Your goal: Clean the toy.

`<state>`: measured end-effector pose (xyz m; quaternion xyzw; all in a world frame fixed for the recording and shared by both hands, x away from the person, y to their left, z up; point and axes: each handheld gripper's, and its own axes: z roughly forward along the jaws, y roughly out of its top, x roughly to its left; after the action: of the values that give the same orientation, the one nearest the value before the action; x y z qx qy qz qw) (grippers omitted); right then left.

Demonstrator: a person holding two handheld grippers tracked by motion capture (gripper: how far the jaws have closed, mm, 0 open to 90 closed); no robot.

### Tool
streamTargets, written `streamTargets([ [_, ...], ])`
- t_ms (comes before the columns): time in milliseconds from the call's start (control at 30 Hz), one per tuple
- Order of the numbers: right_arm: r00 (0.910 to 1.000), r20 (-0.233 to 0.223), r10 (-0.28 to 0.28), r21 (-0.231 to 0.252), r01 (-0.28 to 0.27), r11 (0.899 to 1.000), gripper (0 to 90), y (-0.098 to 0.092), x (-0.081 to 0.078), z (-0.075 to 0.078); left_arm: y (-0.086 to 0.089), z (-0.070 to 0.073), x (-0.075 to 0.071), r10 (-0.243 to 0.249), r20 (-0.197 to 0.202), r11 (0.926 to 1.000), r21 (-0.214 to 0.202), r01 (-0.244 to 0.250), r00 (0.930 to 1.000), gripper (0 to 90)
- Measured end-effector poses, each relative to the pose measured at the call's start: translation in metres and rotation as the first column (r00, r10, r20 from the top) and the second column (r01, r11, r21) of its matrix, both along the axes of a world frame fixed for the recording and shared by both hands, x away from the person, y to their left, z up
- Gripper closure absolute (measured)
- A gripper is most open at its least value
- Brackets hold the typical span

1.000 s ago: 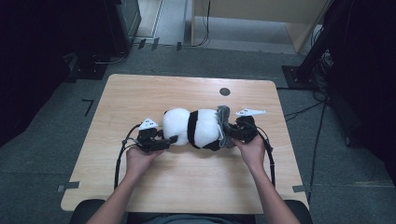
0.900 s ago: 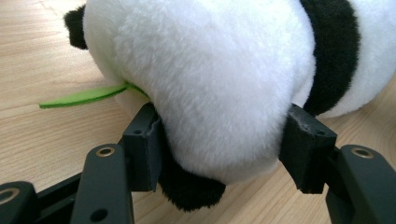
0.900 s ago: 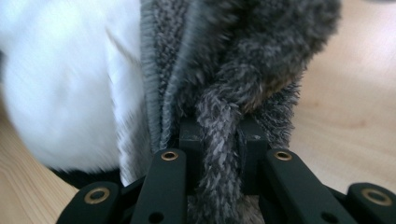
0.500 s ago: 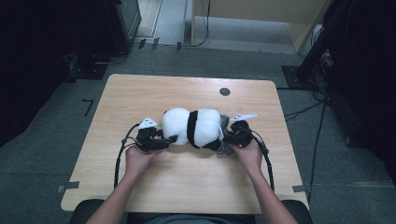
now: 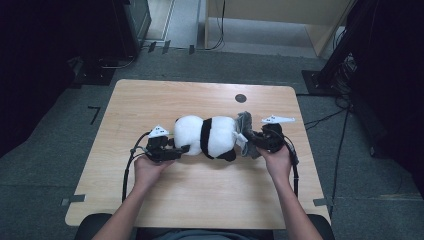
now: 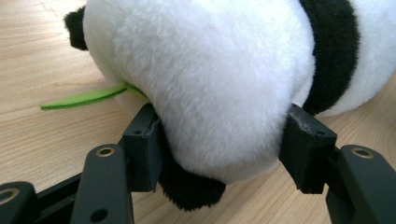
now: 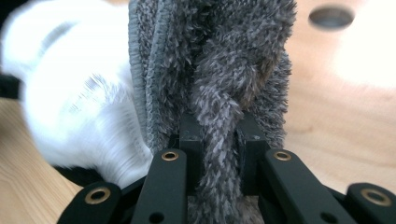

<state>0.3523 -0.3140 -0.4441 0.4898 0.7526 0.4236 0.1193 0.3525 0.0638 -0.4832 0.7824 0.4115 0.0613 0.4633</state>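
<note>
Left gripper view: we see one plush panda (image 6: 210, 79) squeezed between the left gripper (image 6: 219, 144) fingers; the right gripper (image 7: 219, 154) fingers pinch one grey fuzzy cloth (image 7: 219, 70) on the desk (image 5: 200, 200).

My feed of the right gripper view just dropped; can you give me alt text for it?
The right gripper has its two black jaws shut on a fold of fuzzy grey knit fabric that rises between them. The white plush panda lies blurred to the left on the wooden table, with a dark round hole at upper right.

hand-held gripper (image 7: 219, 154) pinching grey fuzzy cloth (image 7: 219, 70), white plush (image 7: 79, 102)
</note>
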Motion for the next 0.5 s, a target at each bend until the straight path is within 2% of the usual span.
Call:
streamTargets([
  [233,0.9961,0.082,0.032,0.033,-0.035,0.999,77.5,0.005,-0.005,0.037,-0.001,0.000,0.000,0.003,0.001,1.0000,0.000,-0.003,1.0000,38.7],
  [333,0.9919,0.104,0.074,0.037,-0.078,0.996,77.5,0.019,-0.007,0.052,-0.001,0.001,-0.001,0.003,0.003,1.0000,0.003,-0.003,1.0000,38.7],
  [500,0.9785,0.139,0.153,0.037,-0.159,0.986,77.4,0.048,-0.009,0.070,-0.001,0.001,-0.001,0.002,0.005,1.0000,0.006,-0.002,1.0000,38.9],
])
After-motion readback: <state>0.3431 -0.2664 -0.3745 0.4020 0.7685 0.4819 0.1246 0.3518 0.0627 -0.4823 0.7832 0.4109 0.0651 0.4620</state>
